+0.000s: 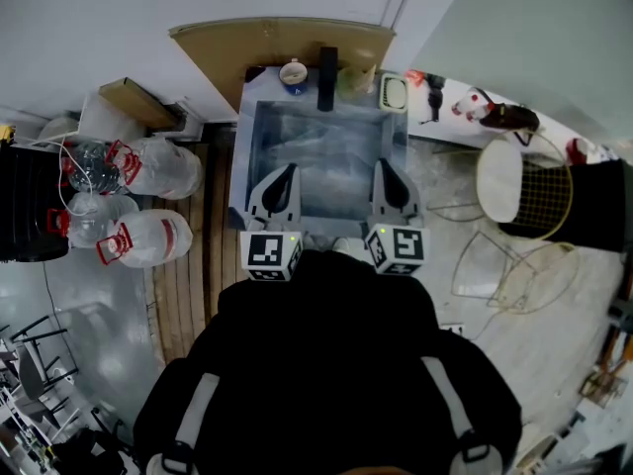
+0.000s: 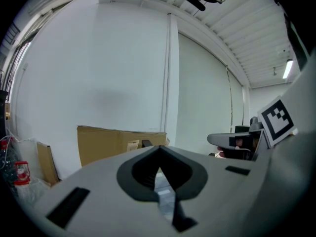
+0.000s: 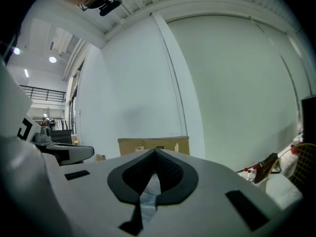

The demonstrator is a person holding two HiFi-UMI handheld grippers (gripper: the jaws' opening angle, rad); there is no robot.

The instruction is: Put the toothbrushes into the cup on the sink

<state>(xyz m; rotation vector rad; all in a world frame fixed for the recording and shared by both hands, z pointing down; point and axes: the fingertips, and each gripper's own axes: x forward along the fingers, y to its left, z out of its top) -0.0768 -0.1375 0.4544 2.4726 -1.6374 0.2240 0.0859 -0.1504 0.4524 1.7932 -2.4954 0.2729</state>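
Observation:
The steel sink (image 1: pixel 253 156) stands in front of me in the head view. On its back ledge sit a small blue and white cup (image 1: pixel 293 73), a black faucet (image 1: pixel 327 77) and a pale tray (image 1: pixel 394 92). I cannot make out any toothbrush. My left gripper (image 1: pixel 288 173) and right gripper (image 1: pixel 382 168) hover side by side over the near half of the basin, pointing toward the back. Both are shut with nothing between the jaws. In the left gripper view the left gripper (image 2: pixel 159 151) points level at the wall, as does the right gripper (image 3: pixel 154 153) in its own view.
A cardboard sheet (image 1: pixel 277 40) leans on the wall behind the sink. Large water jugs (image 1: pixel 148 166) lie on the floor to the left beside wooden slats (image 1: pixel 193 265). A white round seat (image 1: pixel 500 181) and wire frames (image 1: pixel 544 196) stand to the right.

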